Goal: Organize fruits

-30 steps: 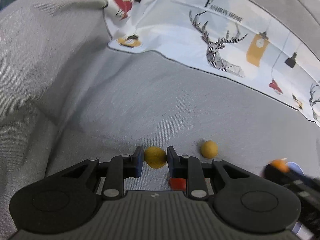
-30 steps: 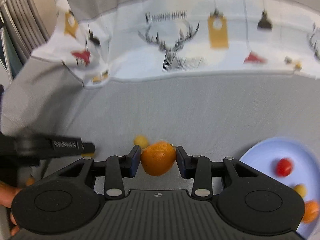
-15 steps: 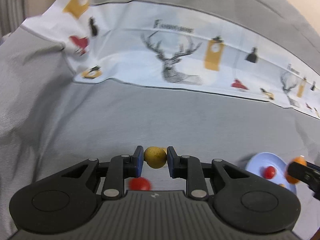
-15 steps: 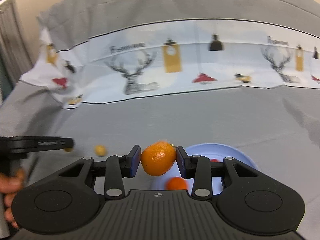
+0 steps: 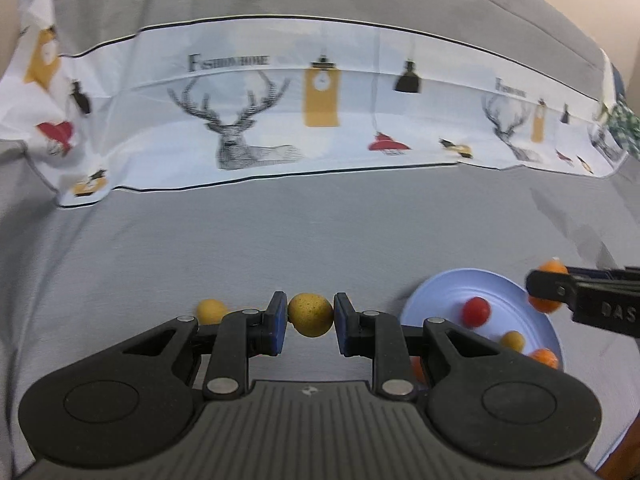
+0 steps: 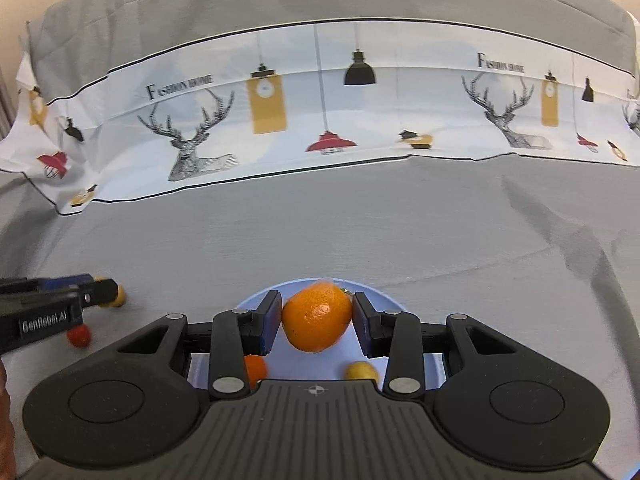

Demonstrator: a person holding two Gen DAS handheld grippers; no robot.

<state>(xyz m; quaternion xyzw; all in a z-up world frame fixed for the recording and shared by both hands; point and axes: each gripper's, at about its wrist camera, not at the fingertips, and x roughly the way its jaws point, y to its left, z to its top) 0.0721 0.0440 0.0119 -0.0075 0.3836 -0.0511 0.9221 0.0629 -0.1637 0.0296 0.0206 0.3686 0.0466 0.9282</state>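
My left gripper (image 5: 311, 316) is shut on a small yellow fruit (image 5: 310, 315), held above the grey cloth left of the pale blue plate (image 5: 440, 300). My right gripper (image 6: 316, 322) is shut on an orange (image 6: 317, 322) and holds it over the plate (image 6: 376, 296). In the left wrist view the plate holds a red fruit (image 5: 476, 312), a yellow fruit (image 5: 513, 340) and an orange fruit (image 5: 544, 357). In the right wrist view an orange fruit (image 6: 255, 368) and a yellow fruit (image 6: 361, 371) lie on the plate.
A loose yellow fruit (image 5: 211, 310) lies on the cloth left of my left gripper. A red fruit (image 6: 79, 335) lies on the cloth under the left gripper in the right wrist view. A white printed cloth (image 5: 320, 128) drapes across the back.
Both grippers have swung to the right with their fruit. The right gripper has come over the plate; the left gripper has lifted and turned toward it.
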